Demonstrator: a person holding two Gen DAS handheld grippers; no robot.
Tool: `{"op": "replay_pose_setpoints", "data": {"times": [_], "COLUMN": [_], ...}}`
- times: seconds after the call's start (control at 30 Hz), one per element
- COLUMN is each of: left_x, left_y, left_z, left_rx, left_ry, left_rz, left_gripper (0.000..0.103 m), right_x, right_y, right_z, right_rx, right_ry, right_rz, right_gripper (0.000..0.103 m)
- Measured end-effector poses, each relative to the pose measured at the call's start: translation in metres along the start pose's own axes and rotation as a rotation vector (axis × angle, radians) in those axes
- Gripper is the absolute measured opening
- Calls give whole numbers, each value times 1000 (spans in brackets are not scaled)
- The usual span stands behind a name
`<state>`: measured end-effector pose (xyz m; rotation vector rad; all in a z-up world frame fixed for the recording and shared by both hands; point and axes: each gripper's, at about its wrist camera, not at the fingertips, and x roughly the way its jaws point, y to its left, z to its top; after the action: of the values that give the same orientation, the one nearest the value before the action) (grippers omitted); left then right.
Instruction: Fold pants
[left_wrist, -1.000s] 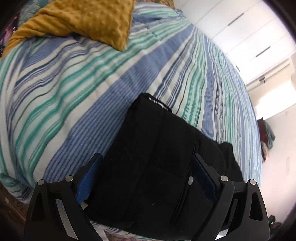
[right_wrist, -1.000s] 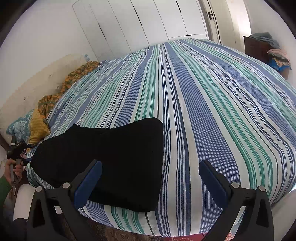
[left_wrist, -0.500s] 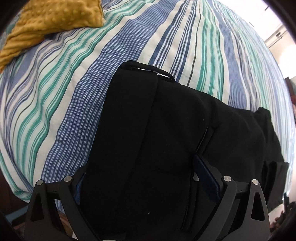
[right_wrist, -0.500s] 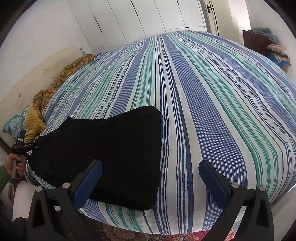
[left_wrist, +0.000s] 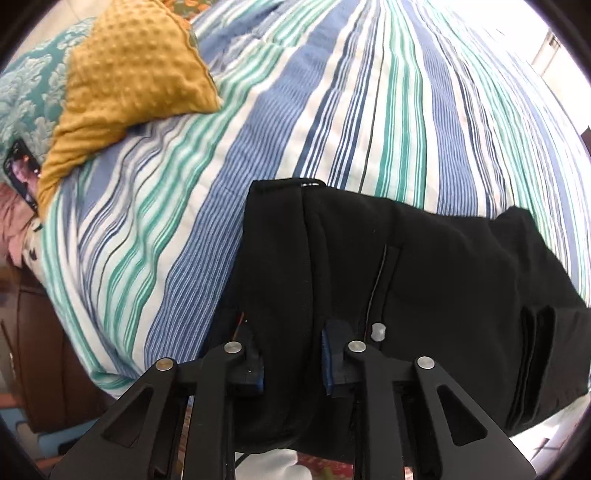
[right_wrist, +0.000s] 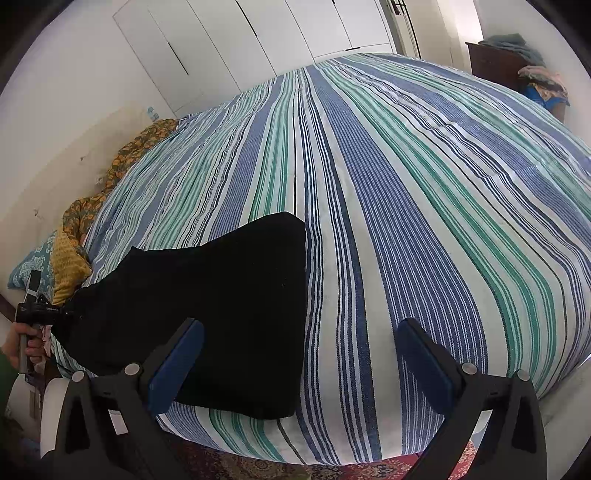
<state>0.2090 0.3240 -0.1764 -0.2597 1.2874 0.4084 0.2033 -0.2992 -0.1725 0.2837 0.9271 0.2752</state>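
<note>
Closing on a fold of the black pants, the left gripper is seen with fabric pinched between its blue pads at the near edge of the bed. The pants are laid flat on the striped bedspread, near a mustard pillow. The right gripper is held spread wide above the bedspread, with nothing between its fingers.

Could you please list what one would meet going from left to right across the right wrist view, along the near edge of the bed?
Hand holding the left tongs → black pants → bare striped bedspread → dark wooden dresser at the far right.
</note>
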Motion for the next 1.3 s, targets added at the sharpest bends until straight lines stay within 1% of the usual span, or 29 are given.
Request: {"op": "replay_pose_setpoints", "data": {"times": [0.03,0.1,0.2,0.23,0.3,0.37,0.47,0.57,0.63,0.7,0.73,0.77,0.8,0.87,0.9,0.93,0.97,1.0,1.03,1.07,1.1,1.13,1.17,1.2,1.23,1.27,1.3], "left_x": [-4,-12,-34,-47,-69,-98,-133,-154,-159,-156,-151,-143,-132,-121,-119,-122,-130,-139,-152,-164,-176,-187,-191,-192,-188,-179,-163], "left_y": [2,10,22,24,16,-2,-48,-107,-156,-208,-233,-259,-288,-329,-344,-355,-359,-355,-347,-334,-316,-290,-267,-237,-212,-191,-171], "left_z": [-2,-6,-2,-2,2,0,-2,-10,-18,-30,-36,-43,-51,-70,-79,-86,-90,-89,-85,-79,-71,-60,-50,-42,-38,-35,-34], "left_rx": [-18,-67,-145,-163,-170,-138,-48,32,102,186,226,273,325,413,453,479,488,490,484,465,431,374,318,252,206,169,142], "left_ry": [-6,-15,-32,-45,-63,-86,-121,-137,-149,-162,-156,-144,-124,-86,-59,-30,-24,-40,-73,-114,-164,-226,-275,-331,-366,-380,-378], "left_rz": [-11,-70,-201,-257,-335,-394,-453,-493,-490,-461,-441,-418,-386,-346,-379,-441,-489,-518,-537,-547,-545,-527,-497,-442,-377,-298,-218], "left_gripper": [18,16,14,14,13,13,12,12,12,11,11,13,25,39,37,37,37,37,37,38,44,48,54,55,55,54,53], "right_x": [-1,-5,-9,-9,-8,-7,-9,-9,-10,-11,-11,-12,-13,-16,-17,-19,-22,-24,-27,-29,-31,-31,-29,-28,-28,-28,-29], "right_y": [-1,-4,-10,-12,-17,-19,-17,-13,-11,-11,-12,-14,-16,-19,-21,-22,-24,-25,-27,-29,-31,-34,-35,-37,-37,-35,-30], "right_z": [0,2,2,3,3,3,5,5,4,3,3,3,3,3,4,4,5,5,5,5,5,6,7,7,8,8,9], "right_rx": [6,20,55,70,101,122,116,96,95,98,102,107,112,124,129,133,136,138,141,146,154,165,179,194,202,195,175], "right_ry": [-6,-18,-32,-33,-27,-22,-30,-31,-30,-33,-35,-38,-41,-49,-55,-63,-72,-81,-90,-99,-105,-108,-106,-102,-102,-105,-111], "right_rz": [2,3,7,11,21,31,45,55,60,62,61,60,58,53,51,49,46,42,38,33,29,28,35,47,57,64,66], "right_gripper": [103,103,103,103,103,103,103,103,103,103,103,103,103,103,103,103,103,103,103,103,103,103,103,103,103,103,103]}}
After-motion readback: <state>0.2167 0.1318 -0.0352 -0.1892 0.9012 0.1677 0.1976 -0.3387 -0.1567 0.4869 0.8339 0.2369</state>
